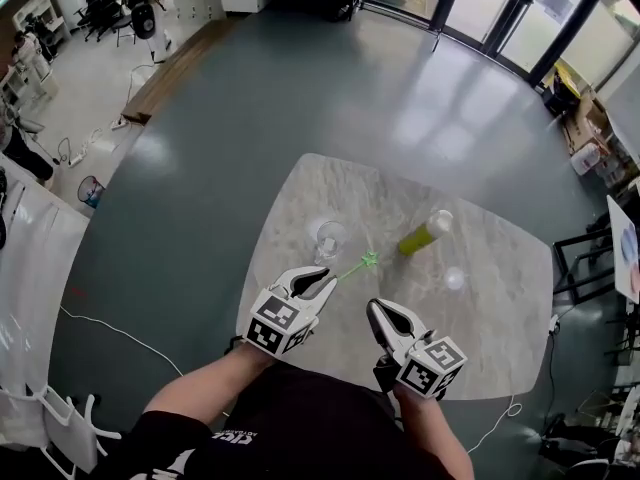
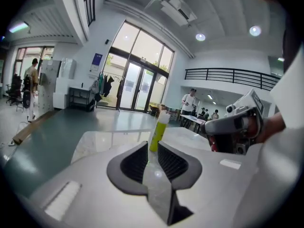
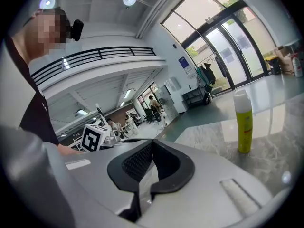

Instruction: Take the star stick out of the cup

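Note:
On the marble table point(image 1: 490, 318) stands an empty clear cup point(image 1: 328, 236). The green star stick point(image 1: 362, 264) hangs in the air to the cup's right, star end pointing away from me. Its thin stem runs back into the tips of my left gripper point(image 1: 327, 280), which is shut on it. In the left gripper view the jaws point(image 2: 152, 151) stand a narrow slit apart, and the stem barely shows between them. My right gripper point(image 1: 377, 308) hovers over the near table edge, shut and empty; in its own view the tips point(image 3: 151, 146) meet.
A yellow-green bottle with a white cap point(image 1: 425, 233) point(image 2: 159, 129) point(image 3: 243, 122) stands right of the cup. The table's near edge is under my arms. Grey floor surrounds it, with a white cable point(image 1: 110, 323) at the left and a glass wall behind. Several people stand far off.

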A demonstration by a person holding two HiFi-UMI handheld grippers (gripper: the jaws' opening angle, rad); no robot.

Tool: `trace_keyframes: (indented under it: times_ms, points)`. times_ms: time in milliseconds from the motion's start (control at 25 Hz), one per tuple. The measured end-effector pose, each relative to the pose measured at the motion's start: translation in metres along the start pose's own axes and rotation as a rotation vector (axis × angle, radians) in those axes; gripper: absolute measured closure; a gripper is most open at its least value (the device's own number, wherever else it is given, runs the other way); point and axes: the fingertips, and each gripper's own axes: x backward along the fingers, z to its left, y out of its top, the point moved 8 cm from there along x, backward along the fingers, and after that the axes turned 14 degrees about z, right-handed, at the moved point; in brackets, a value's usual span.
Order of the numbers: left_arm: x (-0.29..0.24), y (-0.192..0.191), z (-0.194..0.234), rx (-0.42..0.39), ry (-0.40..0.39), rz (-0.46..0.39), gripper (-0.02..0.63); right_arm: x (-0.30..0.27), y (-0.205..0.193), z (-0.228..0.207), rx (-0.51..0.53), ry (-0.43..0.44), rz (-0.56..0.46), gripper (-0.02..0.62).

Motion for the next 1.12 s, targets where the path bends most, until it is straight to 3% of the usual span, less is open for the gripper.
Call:
trace_keyframes:
  times_ms: [400, 640, 920, 1120]
  points:
    - [0.041, 0.01, -0.079, 0.019, 0.163, -0.125, 0.577, 0.056, 0.0, 0.009, 0.103, 0.166, -0.014, 0.581]
    - [0.072, 0.016, -0.142, -0.003, 0.193, -0.179, 0.583, 0.104, 0.01, 0.022, 0.178, 0.238, -0.034, 0.581]
    - [0.105, 0.019, -0.149, -0.003, 0.237, -0.226, 0.588, 0.116, -0.004, 0.024, 0.249, 0.206, -0.024, 0.581]
    - [0.136, 0.015, -0.147, -0.059, 0.269, -0.252, 0.589, 0.106, -0.007, 0.044, 0.273, 0.199, -0.056, 0.581]
